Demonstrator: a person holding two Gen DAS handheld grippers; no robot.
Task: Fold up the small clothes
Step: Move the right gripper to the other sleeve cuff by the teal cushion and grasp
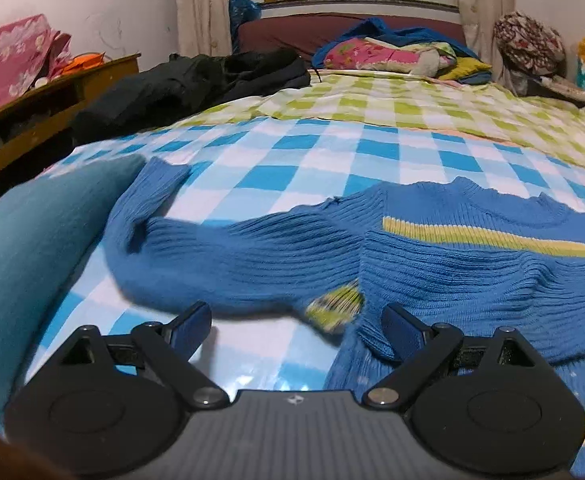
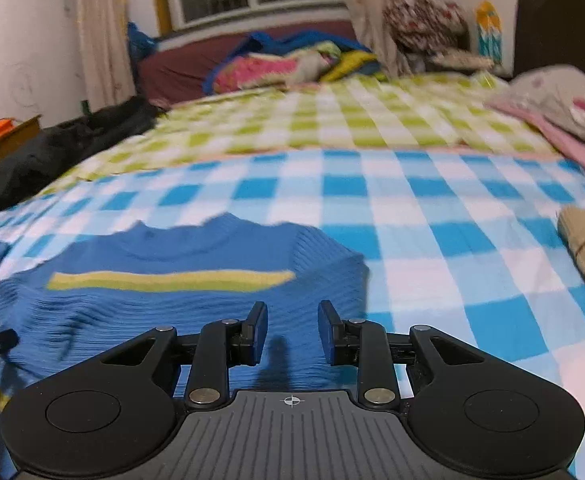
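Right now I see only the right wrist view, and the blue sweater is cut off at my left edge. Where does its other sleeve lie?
Observer: The sleeve lies stretched out to the left on the checked bedcover, with its end bent toward the far side.
Operator: Is anything close to that end?
Observer: Yes, a teal cushion lies right beside it. I cannot tell if they touch.
Operator: And the left gripper?
Observer: The left gripper sits low at the sleeve's near edge. Its jaws are wide open and hold nothing.
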